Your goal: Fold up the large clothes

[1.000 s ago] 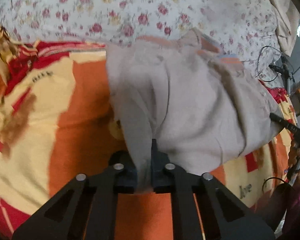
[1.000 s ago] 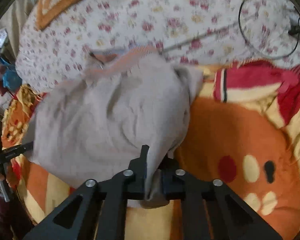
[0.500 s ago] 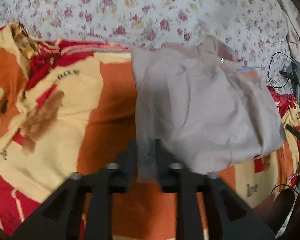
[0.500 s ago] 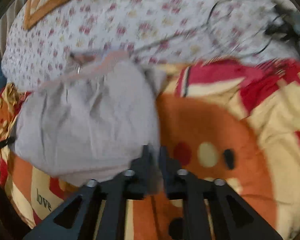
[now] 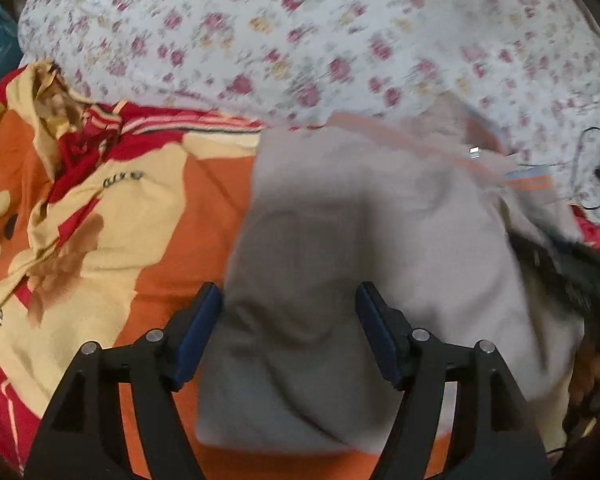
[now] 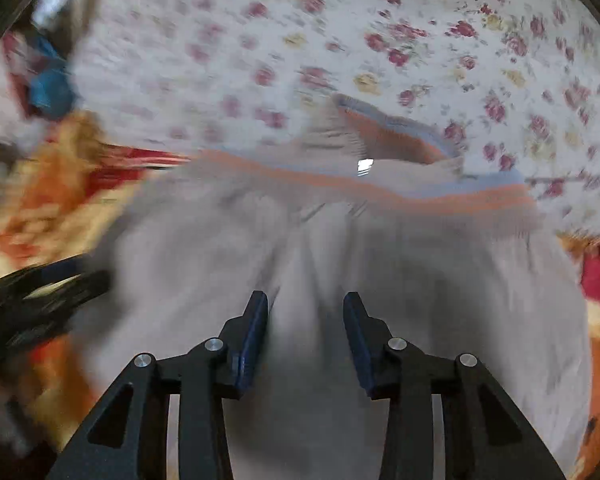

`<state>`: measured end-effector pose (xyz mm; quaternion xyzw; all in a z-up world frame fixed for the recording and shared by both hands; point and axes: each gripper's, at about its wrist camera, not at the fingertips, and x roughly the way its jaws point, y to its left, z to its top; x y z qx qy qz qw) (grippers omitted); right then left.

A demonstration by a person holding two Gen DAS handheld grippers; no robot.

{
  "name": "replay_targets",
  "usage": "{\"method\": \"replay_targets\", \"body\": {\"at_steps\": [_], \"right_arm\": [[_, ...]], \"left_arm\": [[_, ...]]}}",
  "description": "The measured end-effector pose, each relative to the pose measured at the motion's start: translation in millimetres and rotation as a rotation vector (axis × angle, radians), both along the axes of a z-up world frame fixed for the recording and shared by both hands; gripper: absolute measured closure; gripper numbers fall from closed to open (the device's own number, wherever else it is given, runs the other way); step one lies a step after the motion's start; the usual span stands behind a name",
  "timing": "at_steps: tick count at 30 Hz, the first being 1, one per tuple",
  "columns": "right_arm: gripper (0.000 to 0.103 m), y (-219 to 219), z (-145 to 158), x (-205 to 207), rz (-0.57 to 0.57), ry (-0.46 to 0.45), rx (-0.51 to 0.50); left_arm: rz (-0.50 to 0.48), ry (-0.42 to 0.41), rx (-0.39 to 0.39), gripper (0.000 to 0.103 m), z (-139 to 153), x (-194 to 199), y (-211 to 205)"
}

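Bedding fills both wrist views: an orange, red and cream blanket (image 5: 148,216) in front, and a white sheet with small red and yellow flowers (image 5: 300,32) behind it.

Seen from the left wrist, the left gripper (image 5: 290,312) has just been opening and its jaws now stand wide apart, their blue pads (image 5: 198,340) touching nothing. Grey cloth lies below the gap, but the pads do not press on it. That cloth is the grey garment (image 5: 360,240), lying loose on the blanket with soft creases, its near edge just ahead of the gripper frame. Its far end carries an orange and pale blue striped band (image 5: 528,180) that reaches onto the flowered sheet. To the right a dark, blurred shape (image 5: 560,256) crosses over the garment's edge; what it is cannot be told.

Seen from the right wrist, the right gripper (image 6: 306,312) has also just been opening; its jaws are parted, less widely than the left's, with nothing pinched between them. The grey garment (image 6: 380,264) spreads under and ahead of them, filling most of this heavily blurred view. Its striped band (image 6: 380,184) runs across the far edge, with a folded ribbed piece (image 6: 392,136) lying on the flowered sheet (image 6: 420,20). The blanket (image 6: 52,184) shows at the left, where a black frame (image 6: 36,292) reaches in over the garment's side.
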<state>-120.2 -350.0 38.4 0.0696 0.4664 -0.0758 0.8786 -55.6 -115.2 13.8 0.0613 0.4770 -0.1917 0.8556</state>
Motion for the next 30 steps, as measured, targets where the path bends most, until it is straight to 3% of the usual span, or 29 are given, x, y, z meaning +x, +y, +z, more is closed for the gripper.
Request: {"method": "replay_targets", "body": {"at_steps": [2,5,9,13,17,22,25,30], "right_arm": [[0.064,-5,-18,22,-0.06,0.002,-0.081],[0.064,-23,-44,44,-0.11,0.028,-0.017],[0.06,-30,-34,45,-0.104,0.032,0.01],[0.057,-37,-8,13,-0.102,-0.016,0.102],[0.052,-28,3,-12,-0.07,-0.043,0.104],[0.052,-24,-4,-27,-0.061,-0.027,0.087],[0.048,-18,-19,-23,-0.062,0.038,0.078],[0.046,-15,-14,-24,-0.06,0.051,0.08]], "left_arm": [[0.025,0.059,-0.039,0.026,-9,10,6],[0.039,0.08,-0.061,0.025,-9,16,8],[0.043,0.067,-0.05,0.025,-7,14,8],[0.044,0.056,-0.043,0.025,-6,11,7],[0.043,0.045,-0.033,0.025,-4,8,6],[0.039,0.043,-0.029,0.025,-4,7,5],[0.03,0.049,-0.033,0.025,-4,8,5],[0.03,0.146,-0.141,0.025,-3,20,22]]}}
